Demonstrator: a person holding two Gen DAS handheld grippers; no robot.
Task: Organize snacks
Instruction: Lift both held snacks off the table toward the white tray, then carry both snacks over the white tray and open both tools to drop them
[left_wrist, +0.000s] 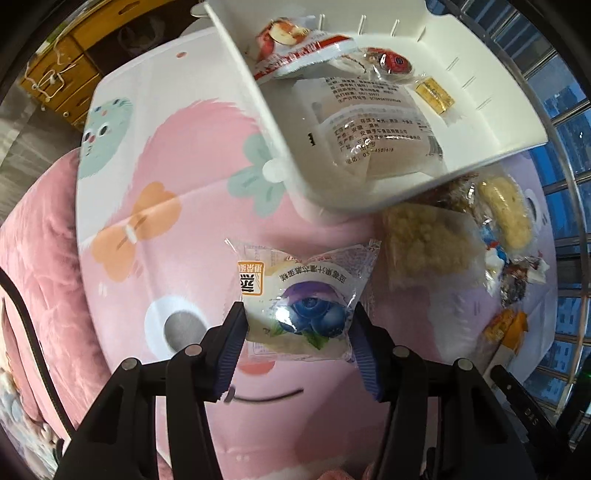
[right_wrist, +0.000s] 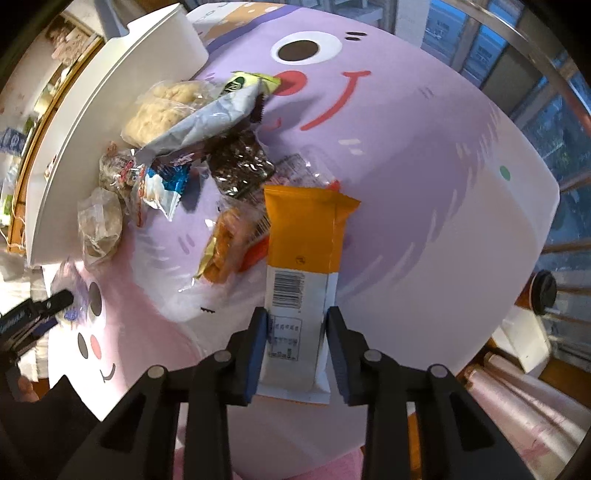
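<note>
left claw (left_wrist: 299, 332) pinches a blueberry cake packet (left_wrist: 301, 295) (right claw (right_wrist: 296, 343) clamps an orange wafer pack (right_wrist: 303, 266)).

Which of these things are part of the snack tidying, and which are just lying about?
Part of the job:
blueberry cake packet in left gripper
orange bar wrapper in right gripper
white tray
loose snack pile

Just there:
cartoon table
wooden drawers

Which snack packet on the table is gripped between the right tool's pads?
The orange-and-white packet with a barcode; the right tool clamps its white end, while the clear-wrapped snacks lie loose behind.
</note>
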